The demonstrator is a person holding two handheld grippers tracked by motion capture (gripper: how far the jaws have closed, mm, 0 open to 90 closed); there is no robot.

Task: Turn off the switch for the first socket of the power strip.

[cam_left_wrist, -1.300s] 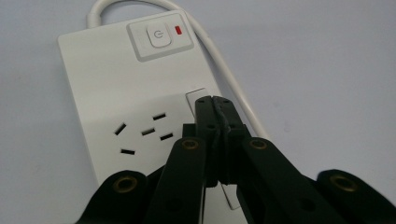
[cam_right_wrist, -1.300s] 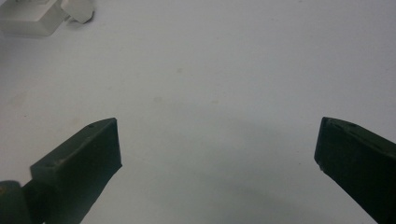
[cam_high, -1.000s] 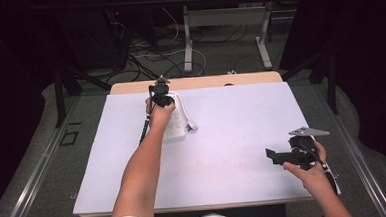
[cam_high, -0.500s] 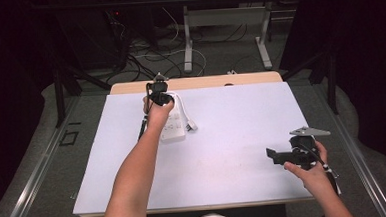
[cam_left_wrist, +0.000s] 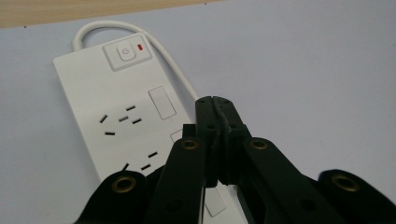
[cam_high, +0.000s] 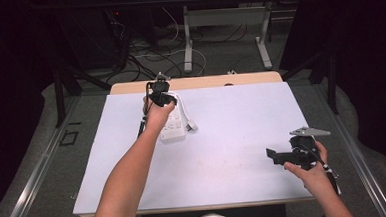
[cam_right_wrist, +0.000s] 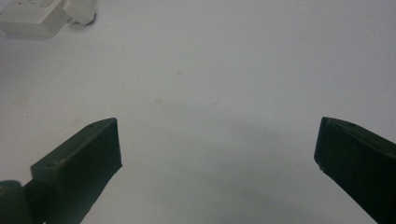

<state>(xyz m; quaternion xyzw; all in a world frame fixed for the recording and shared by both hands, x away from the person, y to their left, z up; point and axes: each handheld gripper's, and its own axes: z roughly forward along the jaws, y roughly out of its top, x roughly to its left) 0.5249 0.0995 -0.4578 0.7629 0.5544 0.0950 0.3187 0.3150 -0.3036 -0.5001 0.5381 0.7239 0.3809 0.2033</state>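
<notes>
Power strip (cam_left_wrist: 121, 112): white, flat on worktop (cam_high: 232, 136), far left. Your left hand-held gripper (cam_left_wrist: 215, 105), jaws together and empty, hovers above; dipping could nudge its switch (cam_left_wrist: 126, 52). Right hand-held gripper (cam_right_wrist: 217, 149) gapes idle.

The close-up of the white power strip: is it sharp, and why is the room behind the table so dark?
Left gripper view: the power strip looks sharp, its red light clear, while the shut black left gripper is softer at the bottom. High view: light falls on the white table; the surroundings stay dim.
</notes>
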